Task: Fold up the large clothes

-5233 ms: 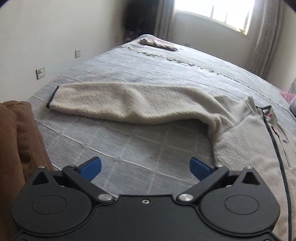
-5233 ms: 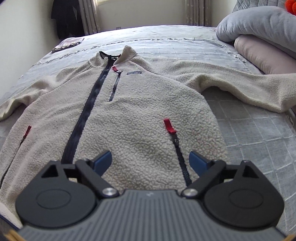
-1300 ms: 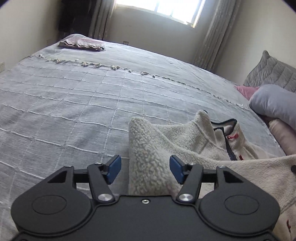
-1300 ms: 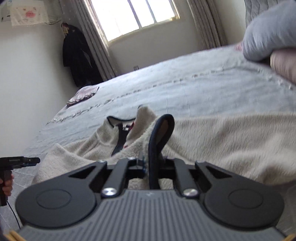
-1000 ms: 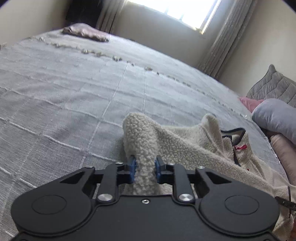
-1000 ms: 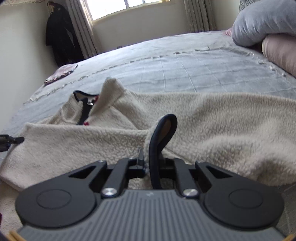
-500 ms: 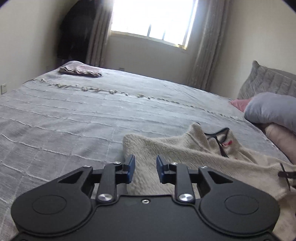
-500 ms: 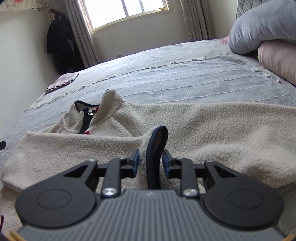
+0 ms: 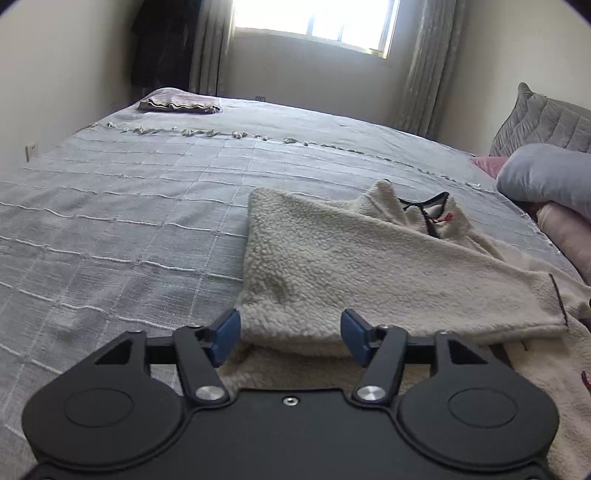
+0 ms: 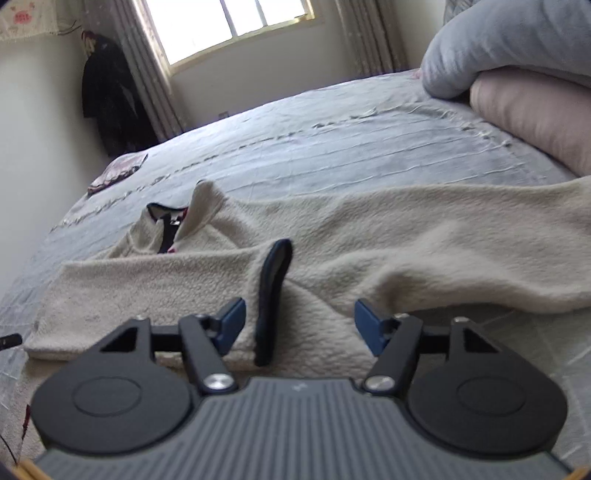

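Note:
A cream fleece jacket lies on the grey bed, its left sleeve folded across the body. Its dark-trimmed collar points toward the window. My left gripper is open and empty, just before the fold of the sleeve. In the right wrist view the jacket spreads across the bed, the other sleeve reaching right. My right gripper is open; the dark-edged cuff stands loose between its jaws, touching neither finger.
Grey and pink pillows are stacked at the right. A folded cloth lies at the far left corner of the bed. A dark coat hangs by the curtained window. Walls bound the left side.
Both grippers have opened wide and let go: the left released the sleeve fold, the right released the cuff. The sleeve now lies flat across the jacket.

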